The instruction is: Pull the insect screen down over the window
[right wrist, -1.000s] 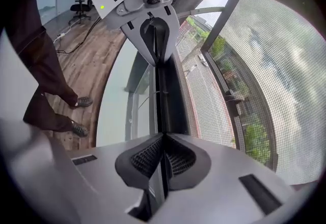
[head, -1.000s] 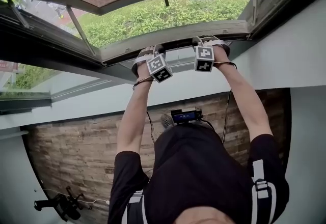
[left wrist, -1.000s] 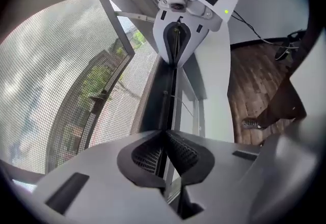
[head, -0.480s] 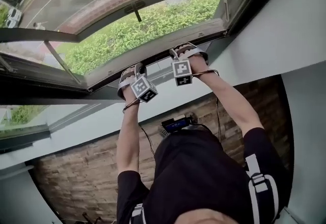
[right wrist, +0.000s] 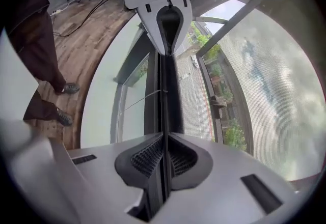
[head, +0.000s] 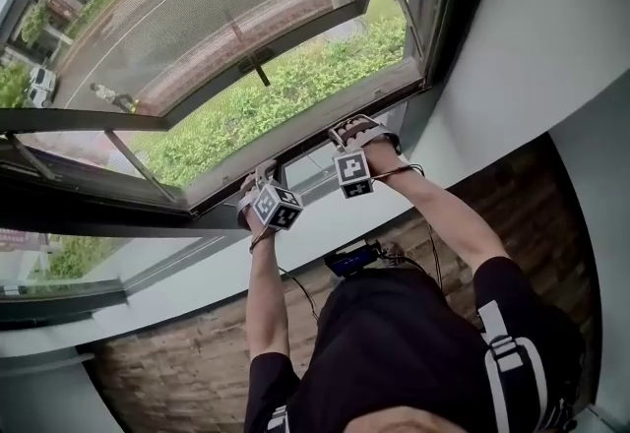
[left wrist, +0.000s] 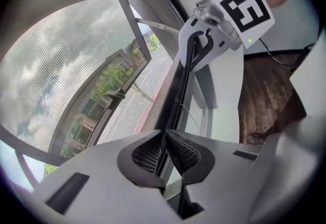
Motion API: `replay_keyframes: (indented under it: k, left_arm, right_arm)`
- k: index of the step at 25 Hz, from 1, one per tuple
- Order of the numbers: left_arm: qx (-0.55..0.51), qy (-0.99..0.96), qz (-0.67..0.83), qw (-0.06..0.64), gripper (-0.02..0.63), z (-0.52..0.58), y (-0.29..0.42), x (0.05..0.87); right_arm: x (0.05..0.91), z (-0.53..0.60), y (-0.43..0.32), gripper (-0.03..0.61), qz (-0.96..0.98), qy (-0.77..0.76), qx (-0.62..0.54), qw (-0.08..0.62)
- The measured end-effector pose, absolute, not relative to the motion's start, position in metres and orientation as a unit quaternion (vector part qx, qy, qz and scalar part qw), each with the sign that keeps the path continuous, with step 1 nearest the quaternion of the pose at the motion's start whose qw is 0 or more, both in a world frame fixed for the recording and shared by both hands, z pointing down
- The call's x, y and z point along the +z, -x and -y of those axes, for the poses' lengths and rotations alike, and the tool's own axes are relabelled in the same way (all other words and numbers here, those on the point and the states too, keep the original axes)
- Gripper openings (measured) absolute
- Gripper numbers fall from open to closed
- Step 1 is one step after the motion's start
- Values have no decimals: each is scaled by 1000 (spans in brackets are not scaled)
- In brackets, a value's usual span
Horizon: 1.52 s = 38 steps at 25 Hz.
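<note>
Wooden floor [head: 177, 372] lies below the window frame [head: 394, 85], with a green hedge [head: 295, 87] outside it. Along that frame's lower edge runs the insect screen's [left wrist: 76, 75] slim dark pull bar [left wrist: 175, 98], with the mesh stretched above it. The mesh is probably light, soft and easy to tear. The stiff bar is the better hold, gripped at two spread points so it travels level. The left tongs [left wrist: 164, 152] pinch the bar, though their jaws have just eased slightly apart. The right tongs [right wrist: 164, 159] are clenched on it further along the frame.
</note>
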<state>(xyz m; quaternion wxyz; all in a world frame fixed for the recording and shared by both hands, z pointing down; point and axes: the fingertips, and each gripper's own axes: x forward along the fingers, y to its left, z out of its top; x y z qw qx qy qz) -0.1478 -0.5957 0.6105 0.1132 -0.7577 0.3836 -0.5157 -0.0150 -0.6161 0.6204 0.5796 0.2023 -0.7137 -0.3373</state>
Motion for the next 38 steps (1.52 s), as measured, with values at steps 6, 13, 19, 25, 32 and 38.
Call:
replay_keyframes:
  k: [6,13,19,25,32,38]
  left_arm:
    - [-505,758,-401,95,32,572,140,605]
    - [-546,725,-411,90,32,593,161,624]
    - [-550,722,-412,76,32,603,171,636]
    - [-539,724,-427,62,32,598,172,633]
    - [-487,737,-465,50,32,581,166,611]
    - [-299,785,-540,-58,32,514,155,556]
  right_arm:
    - [625,612,6,23,735,-217,-307,564]
    - [624,641,-41,23,736,-261,-254,571]
    - [633,640,-36,23,731,-234,-258,587]
    - [633,640,-35,23,716,-197,-282,608]
    - [610,640,-52,23,704,-293,-322,562]
    - [582,577,-19,23,836,-299,-187,420]
